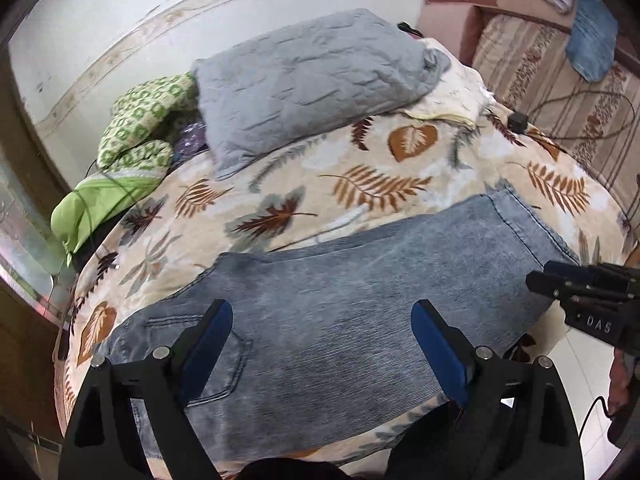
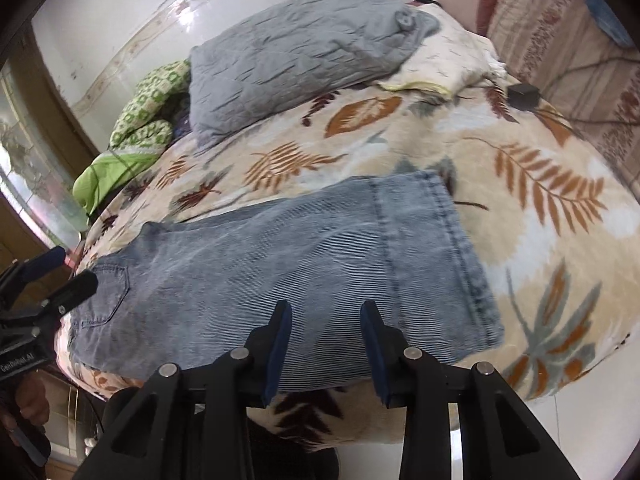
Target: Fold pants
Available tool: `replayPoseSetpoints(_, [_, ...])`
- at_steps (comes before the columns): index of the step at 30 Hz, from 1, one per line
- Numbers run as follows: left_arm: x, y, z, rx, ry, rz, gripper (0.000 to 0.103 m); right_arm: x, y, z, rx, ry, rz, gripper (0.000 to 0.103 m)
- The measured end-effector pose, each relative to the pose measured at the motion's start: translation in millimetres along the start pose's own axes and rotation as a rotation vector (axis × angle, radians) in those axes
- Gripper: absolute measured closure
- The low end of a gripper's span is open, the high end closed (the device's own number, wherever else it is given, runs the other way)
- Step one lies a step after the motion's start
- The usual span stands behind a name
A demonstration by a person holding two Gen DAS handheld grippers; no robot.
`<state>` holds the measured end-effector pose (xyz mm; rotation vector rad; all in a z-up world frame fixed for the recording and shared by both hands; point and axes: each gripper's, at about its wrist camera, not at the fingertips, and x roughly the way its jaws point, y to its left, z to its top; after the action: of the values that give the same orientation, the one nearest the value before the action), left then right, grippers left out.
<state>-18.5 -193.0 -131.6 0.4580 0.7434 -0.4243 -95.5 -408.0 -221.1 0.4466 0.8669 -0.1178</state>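
Left wrist: jeans (image 1: 360, 280) beyond spread fingers (image 1: 212, 332); right fingers (image 2: 280, 336) parted too.

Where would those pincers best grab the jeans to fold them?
Probably the hem end, approached from its free edge on the right. The jeans lie flat, legs stacked, so pinching both layers there lets the right gripper carry the hem toward the pocket end.

Faded blue, finely ribbed denim pants (image 1: 360, 292) are laid on a cream fleece blanket (image 1: 320, 184) printed with rust-orange, brown and grey leaves; a plain grey quilted pillow (image 1: 308, 80) is seen beyond; a green-and-white patterned cloth (image 1: 148, 116) is beside it; black grippers carry blue finger pads (image 2: 276, 344).
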Motion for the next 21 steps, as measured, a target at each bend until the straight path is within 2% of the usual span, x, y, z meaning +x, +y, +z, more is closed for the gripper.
replayPoseSetpoints(3, [-0.3,20.2,-7.9,-0.031,0.012,0.025,0.011,1.9,17.5,0.1,-0.029,0.015,0.009,0.065])
replayPoseSetpoints(6, [3.1,56.0,-26.0,-0.09,0.044,0.078,0.011,5.0,41.8,1.8,-0.064,0.035,0.033,0.065])
replayPoseSetpoints(10, [22.5,124.4,-68.1,-0.197,0.162,0.213,0.011,14.0,81.8,5.1,-0.143,0.064,0.073,0.065])
replayPoseSetpoints(14, [41.9,188.1,-108.2,-0.347,0.287,0.287,0.011,43.2,130.2,8.3,-0.211,0.142,0.114,0.065])
replayPoseSetpoints(17, [46.1,221.4,-129.1,-0.431,0.299,0.303,0.011,72.8,166.5,9.6,-0.228,0.209,0.141,0.065])
replayPoseSetpoints(21, [56.9,236.9,-143.1,-0.442,0.324,0.302,0.011,100.3,213.3,3.9,-0.282,0.253,0.149,0.065])
